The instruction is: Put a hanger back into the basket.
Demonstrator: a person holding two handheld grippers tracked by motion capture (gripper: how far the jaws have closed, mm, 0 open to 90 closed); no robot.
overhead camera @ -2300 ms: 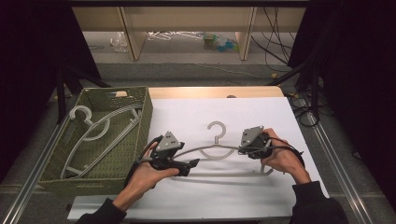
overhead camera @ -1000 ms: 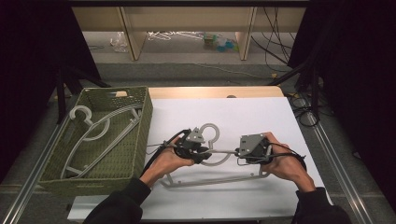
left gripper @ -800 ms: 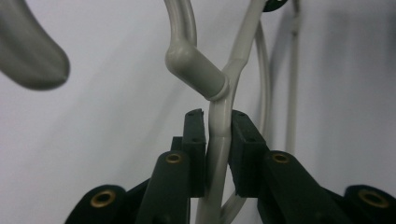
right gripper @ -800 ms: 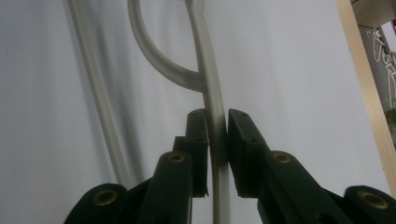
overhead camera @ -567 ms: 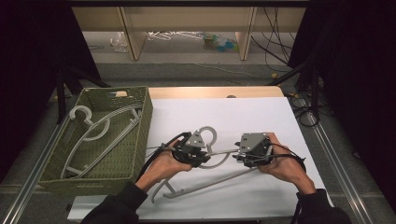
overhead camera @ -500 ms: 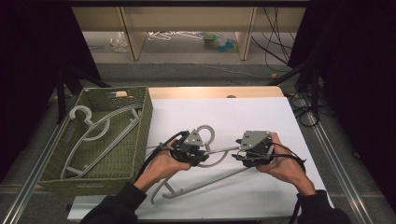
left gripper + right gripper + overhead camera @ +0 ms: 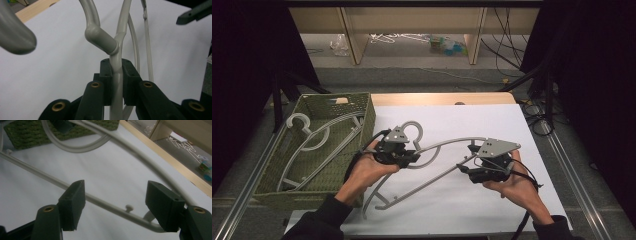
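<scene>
Now, working from my left: the green basket (image 7: 362, 107) sits at the table's left edge with another grey hanger (image 7: 312, 137) lying inside it. Just beside it, my left gripper (image 7: 404, 156) is clenched on the hanger (image 7: 447, 145) at its neck, right under the hook; in the left gripper view the pads (image 7: 106, 75) squeeze the grey stem (image 7: 116, 75) between them. Since a second ago this hand has lifted and swung the hanger, so it now lies askew over the white sheet (image 7: 512, 120), its far shoulder tipped toward me. My right gripper (image 7: 469, 165) has just been opening; in the right gripper view its jaws stand wide with the hanger's lower bar (image 7: 105, 201) passing between them, untouched. So I judge the hand-over done: the left carries it alone toward the basket. The basket's near wall and the hanger already inside could snag it.
</scene>
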